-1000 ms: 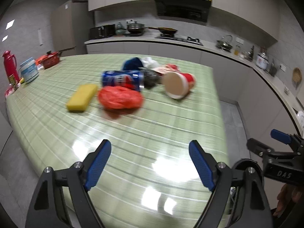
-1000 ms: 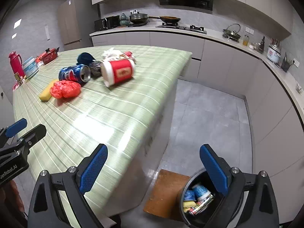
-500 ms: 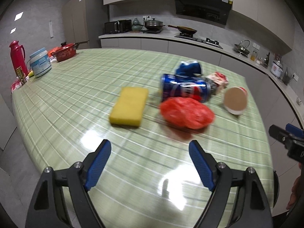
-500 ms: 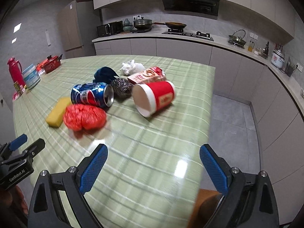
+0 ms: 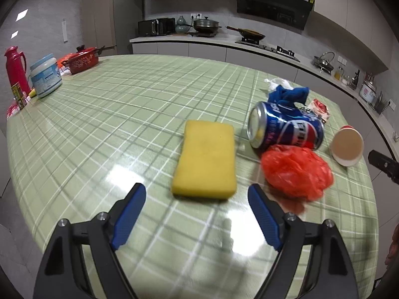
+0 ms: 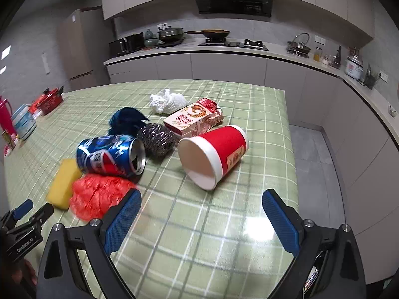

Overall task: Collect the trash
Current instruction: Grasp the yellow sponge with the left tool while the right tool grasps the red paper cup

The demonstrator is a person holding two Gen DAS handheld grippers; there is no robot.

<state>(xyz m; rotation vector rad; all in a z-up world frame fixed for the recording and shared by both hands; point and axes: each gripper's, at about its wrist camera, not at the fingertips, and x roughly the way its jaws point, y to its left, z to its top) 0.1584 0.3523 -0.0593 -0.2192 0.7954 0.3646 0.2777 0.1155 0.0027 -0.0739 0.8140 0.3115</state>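
Observation:
A yellow sponge (image 5: 205, 160) lies on the green checked table (image 5: 124, 114), just ahead of my open left gripper (image 5: 197, 200). To its right are a crumpled red plastic bag (image 5: 296, 172), a dented blue soda can (image 5: 285, 129) on its side, a blue cloth (image 5: 289, 94) and a tipped red paper cup (image 5: 347, 147). In the right wrist view the red cup (image 6: 214, 153) lies straight ahead of my open right gripper (image 6: 202, 205), with the can (image 6: 111, 155), a steel scourer (image 6: 157, 139), a snack box (image 6: 195, 119), white crumpled paper (image 6: 167, 101), the red bag (image 6: 98, 195) and the sponge (image 6: 63, 183) around it. Both grippers hold nothing.
A red flask (image 5: 16, 71), a white-blue tub (image 5: 46, 74) and a small red pot (image 5: 82, 59) stand at the table's far left. The table's right edge drops to grey floor (image 6: 314, 149). A bin rim (image 6: 315, 271) shows under my right gripper. Kitchen counters run behind.
Both grippers swung over the table toward the trash pile. The sponge now lies centred before the left gripper, and the red cup before the right; the floor bin slid almost out of view.

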